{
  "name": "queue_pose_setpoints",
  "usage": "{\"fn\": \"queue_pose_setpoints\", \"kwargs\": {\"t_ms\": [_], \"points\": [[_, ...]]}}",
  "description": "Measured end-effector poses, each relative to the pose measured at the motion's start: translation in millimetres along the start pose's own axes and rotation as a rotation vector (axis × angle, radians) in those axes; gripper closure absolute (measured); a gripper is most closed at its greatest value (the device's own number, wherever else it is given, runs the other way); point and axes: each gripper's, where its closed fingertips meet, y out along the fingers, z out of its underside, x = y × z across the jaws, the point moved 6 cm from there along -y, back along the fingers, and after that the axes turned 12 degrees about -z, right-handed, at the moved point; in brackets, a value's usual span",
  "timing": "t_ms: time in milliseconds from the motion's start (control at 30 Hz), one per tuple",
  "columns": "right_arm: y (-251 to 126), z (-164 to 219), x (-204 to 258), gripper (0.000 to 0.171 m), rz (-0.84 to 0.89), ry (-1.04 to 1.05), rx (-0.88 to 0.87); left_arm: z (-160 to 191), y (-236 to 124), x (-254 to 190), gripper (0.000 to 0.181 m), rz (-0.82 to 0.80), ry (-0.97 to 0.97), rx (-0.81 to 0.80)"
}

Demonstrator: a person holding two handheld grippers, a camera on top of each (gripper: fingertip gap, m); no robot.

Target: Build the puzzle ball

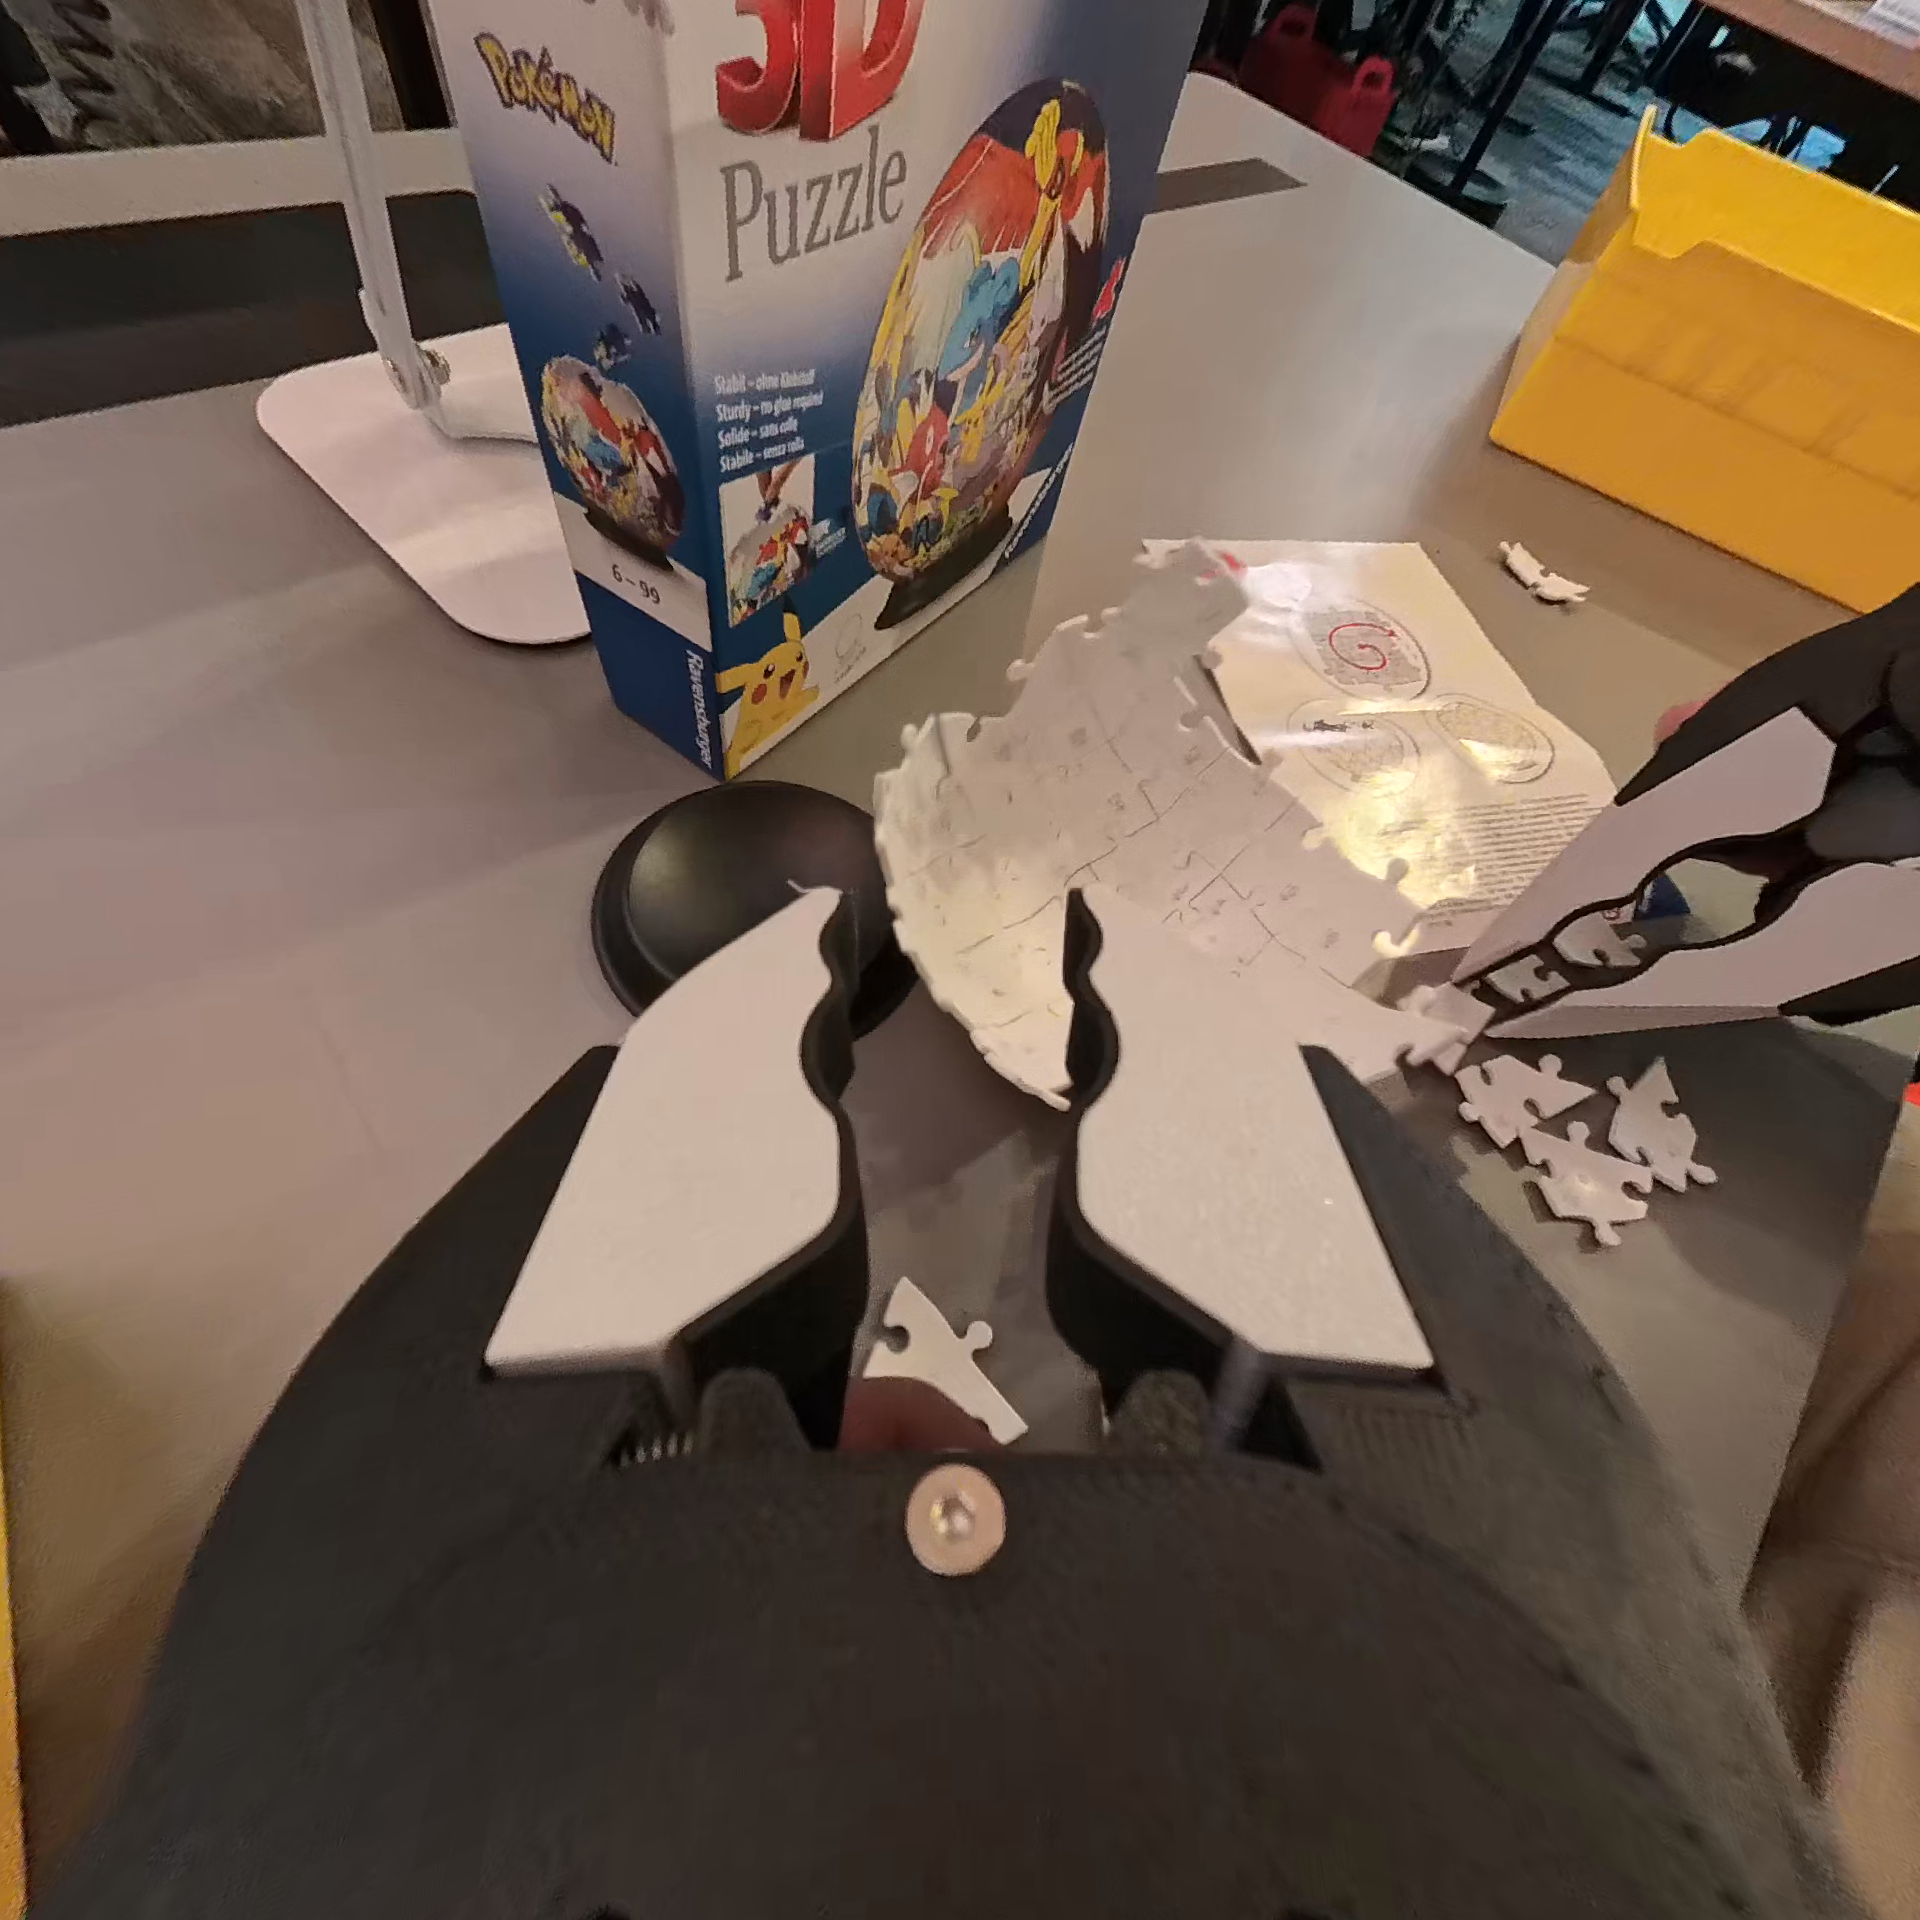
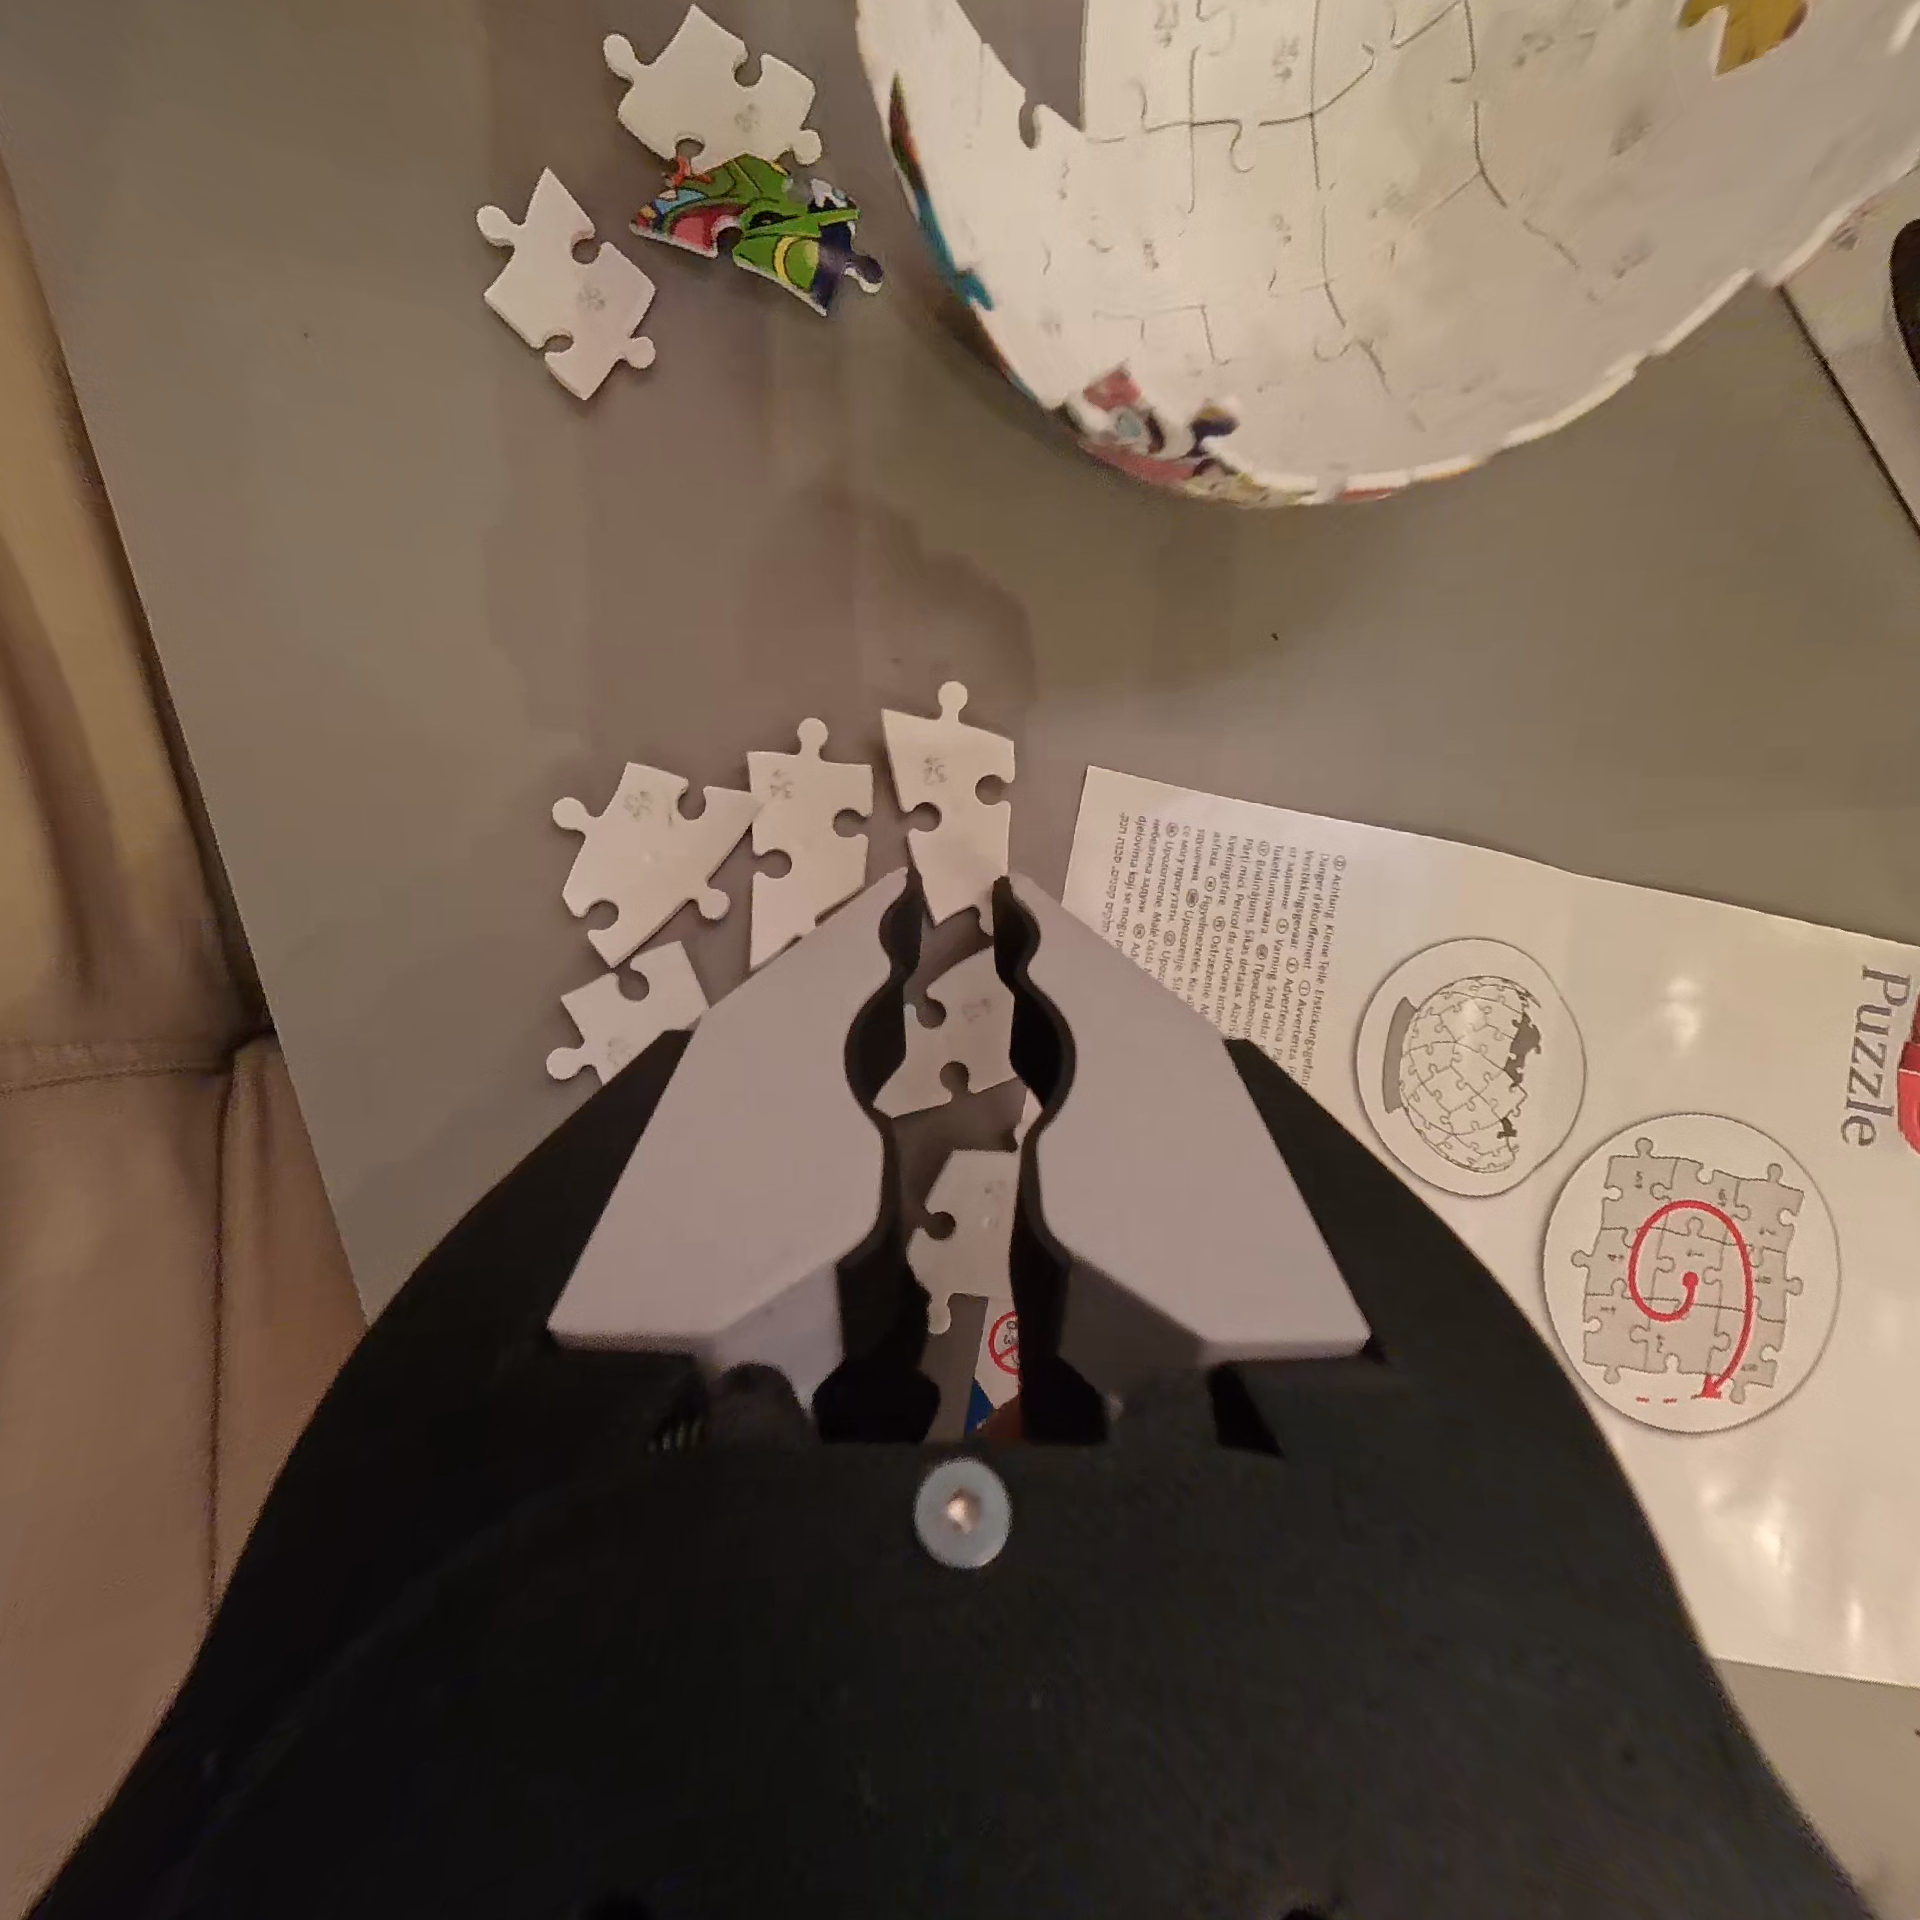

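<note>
Here, grey table under everything; puzzle box stands upright at the far side, a white stand base just beside it on the left, a yellow bin well apart at the far right.
Half-built puzzle ball, a white open shell lying tilted on the table, printed side showing only along its rim in the right wrist view; it overlaps the instruction sheet and lies just beside the black round stand.
Left gripper released, jaws wide apart, tips over the shell's near edge and the black stand; whether they touch, cannot tell.
Right gripper low over a cluster of loose white pieces beside the sheet; jaws narrowly parted, one piece seen between the tips; whether clamped, cannot tell.
Farther off, two white pieces and one coloured piece lie near the shell.
</note>
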Motion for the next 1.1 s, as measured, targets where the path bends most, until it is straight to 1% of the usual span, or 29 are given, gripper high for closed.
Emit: {"fn": "queue_pose_setpoints", "kwargs": {"t_ms": [100,200,367,400,500,600,767,900,967,1033,1100], "points": [[-2,2,0,0.16,-0.025,0.002,0.011,-3,0,-2,0.144,-0.011,0.021,-0.017],[-5,3,-1,0.158,-0.003,0.001,0.016,-7,2,-5,0.143,-0.02,0.06,-0.02],[-4,1,-2,0.142,0.018,0.004,0.032,-26,2,-23,0.143,0.006,0.135,-0.06],[-3,1,-2,0.144,0.006,0.006,0.032,-31,1,-29,0.144,0.024,0.157,-0.061],[-2,2,-2,0.155,-0.038,0.032,0.011,-38,4,-47,0.145,0.049,0.262,-0.026],[-1,2,-6,0.156,-0.069,0.062,-0.015,-38,10,-64,0.147,0.056,0.358,0.033],[-3,3,-5,0.156,-0.056,0.046,-0.004,-30,27,-78,0.149,0.045,0.473,0.16],[-8,7,-7,0.156,-0.062,0.055,-0.015,-19,41,-76,0.149,0.021,0.5,0.282],[-13,6,-9,0.156,-0.056,0.049,-0.026,-14,47,-68,0.149,-0.023,0.526,0.319],[-20,2,-12,0.156,-0.053,0.044,-0.05,-14,49,-60,0.149,-0.034,0.546,0.31],[-29,-2,-15,0.156,-0.042,0.031,-0.072,-19,47,-50,0.149,-0.064,0.524,0.284]]}}
